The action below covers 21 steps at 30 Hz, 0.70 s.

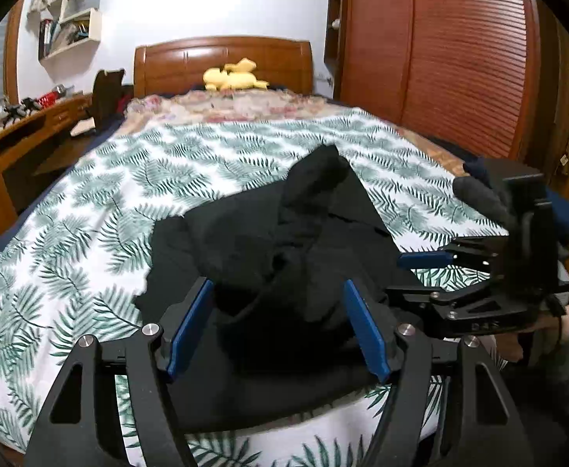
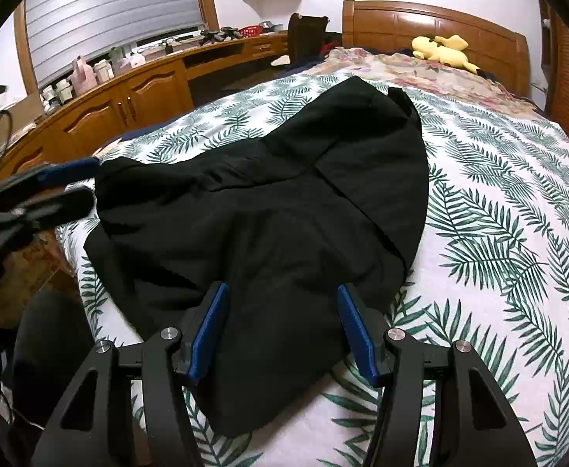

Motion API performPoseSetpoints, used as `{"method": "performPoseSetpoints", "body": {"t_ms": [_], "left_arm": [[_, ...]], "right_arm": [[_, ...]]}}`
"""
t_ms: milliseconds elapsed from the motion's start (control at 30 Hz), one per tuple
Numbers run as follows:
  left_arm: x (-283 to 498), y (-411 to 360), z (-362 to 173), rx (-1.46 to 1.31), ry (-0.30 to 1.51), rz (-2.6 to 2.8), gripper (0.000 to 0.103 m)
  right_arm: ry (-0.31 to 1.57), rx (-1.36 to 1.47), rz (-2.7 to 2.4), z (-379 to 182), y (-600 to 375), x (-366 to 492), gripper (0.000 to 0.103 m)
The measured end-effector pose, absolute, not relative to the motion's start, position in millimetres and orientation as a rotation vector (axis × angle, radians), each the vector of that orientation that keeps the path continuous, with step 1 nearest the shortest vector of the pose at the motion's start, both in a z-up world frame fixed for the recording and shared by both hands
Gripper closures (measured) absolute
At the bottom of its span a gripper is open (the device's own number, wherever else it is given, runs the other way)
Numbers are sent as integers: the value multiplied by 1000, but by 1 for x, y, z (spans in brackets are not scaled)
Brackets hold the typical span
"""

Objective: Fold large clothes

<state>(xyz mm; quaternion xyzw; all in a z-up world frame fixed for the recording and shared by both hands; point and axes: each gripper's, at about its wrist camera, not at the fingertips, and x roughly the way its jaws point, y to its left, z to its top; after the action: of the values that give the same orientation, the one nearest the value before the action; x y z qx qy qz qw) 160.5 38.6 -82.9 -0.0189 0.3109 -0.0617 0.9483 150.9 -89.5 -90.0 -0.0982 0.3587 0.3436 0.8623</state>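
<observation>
Right now my left hand-held gripper [image 1: 278, 327] hangs with its blue fingers spread wide over the near edge of the black garment [image 2: 269, 194], gripping nothing. My right hand-held gripper [image 2: 282, 330] is likewise spread, above the garment's near corner. That garment lies rumpled and partly folded on the leaf-print bedspread [image 2: 498, 214], toward the foot of the bed, well apart from the yellow plush toy [image 2: 442, 50] at the headboard. Beyond the garment, on the window side, runs a wooden desk [image 2: 129, 93] with bottles.
</observation>
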Motion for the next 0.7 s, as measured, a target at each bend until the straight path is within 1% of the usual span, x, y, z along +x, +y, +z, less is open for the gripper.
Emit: {"method": "performPoseSetpoints", "body": {"t_ms": [133, 167, 200, 233, 267, 300, 333, 367, 433, 467, 500, 533, 633, 700], "left_arm": [[171, 31, -89, -16, 661, -110, 34], [174, 31, -90, -13, 667, -106, 40], [175, 31, -91, -11, 674, -105, 44], [179, 32, -91, -10, 683, -102, 54], [181, 32, -92, -7, 690, -105, 75], [184, 32, -92, -7, 700, -113, 85], [186, 33, -91, -16, 708, -126, 92], [186, 35, -88, -24, 704, -131, 94], [181, 39, -75, -23, 657, -106, 95], [178, 42, -68, -31, 635, -99, 95], [175, 46, -63, -39, 621, -90, 95], [172, 50, -58, -44, 606, -78, 95], [162, 65, -49, -39, 575, -32, 95], [157, 79, -52, -45, 581, -2, 96]], "right_arm": [[743, -190, 726, -85, -111, 148, 43], [741, -185, 725, -84, -114, 149, 43], [740, -178, 724, -84, -117, 150, 43], [739, -168, 724, -84, -120, 150, 43], [738, -159, 723, -83, -126, 152, 43], [733, -155, 720, -82, -129, 152, 43], [727, -151, 720, -82, -131, 152, 43], [719, -147, 720, -81, -134, 151, 43], [704, -136, 727, -78, -137, 150, 43], [693, -128, 738, -76, -137, 149, 48], [682, -122, 752, -74, -136, 148, 56], [666, -115, 767, -71, -134, 147, 69], [613, -99, 825, -62, -125, 142, 80], [587, -106, 849, -61, -115, 139, 80]]}}
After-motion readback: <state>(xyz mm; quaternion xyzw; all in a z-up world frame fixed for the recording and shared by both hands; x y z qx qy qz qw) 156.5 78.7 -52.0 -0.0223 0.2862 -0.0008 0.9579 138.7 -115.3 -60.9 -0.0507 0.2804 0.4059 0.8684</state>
